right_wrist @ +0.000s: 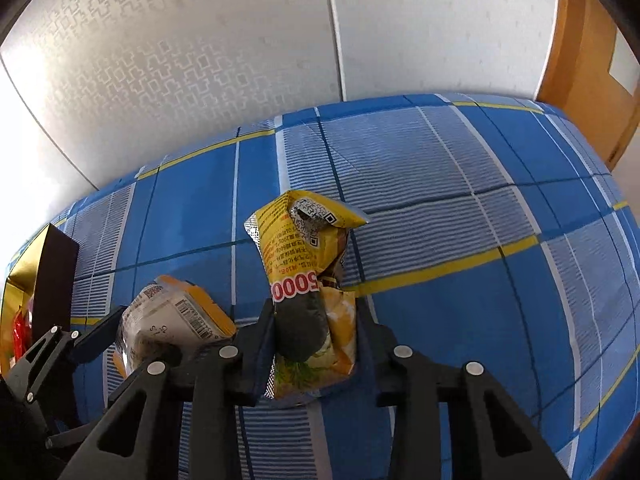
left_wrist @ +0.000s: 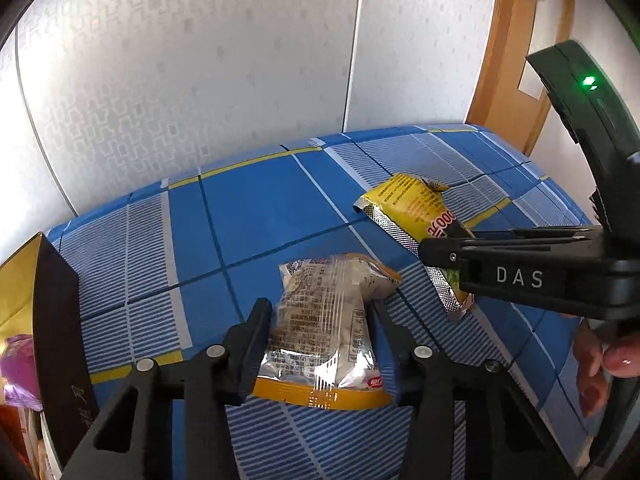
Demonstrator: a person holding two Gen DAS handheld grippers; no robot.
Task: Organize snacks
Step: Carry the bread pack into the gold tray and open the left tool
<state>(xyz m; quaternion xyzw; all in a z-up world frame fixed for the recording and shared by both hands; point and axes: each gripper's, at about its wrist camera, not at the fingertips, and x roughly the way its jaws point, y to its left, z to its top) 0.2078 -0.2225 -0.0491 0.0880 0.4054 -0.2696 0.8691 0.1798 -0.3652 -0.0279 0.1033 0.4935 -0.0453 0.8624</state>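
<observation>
A clear snack packet (left_wrist: 320,320) with an orange bottom edge lies on the blue checked cloth (left_wrist: 260,208). My left gripper (left_wrist: 320,308) straddles it, and both pads press its sides. The same packet (right_wrist: 176,312) shows at the lower left of the right wrist view. A yellow snack bag (right_wrist: 308,264) stands squeezed at its lower half between the fingers of my right gripper (right_wrist: 316,312). In the left wrist view this yellow bag (left_wrist: 408,204) sits to the right, with the right gripper (left_wrist: 444,264) clamped across it.
A black box with a gold lining (left_wrist: 56,340) stands at the left edge and holds several coloured packets (left_wrist: 16,360). A patterned white wall rises behind the table, and a wooden door frame (left_wrist: 508,60) is at the right. A hand (left_wrist: 600,360) grips the right tool.
</observation>
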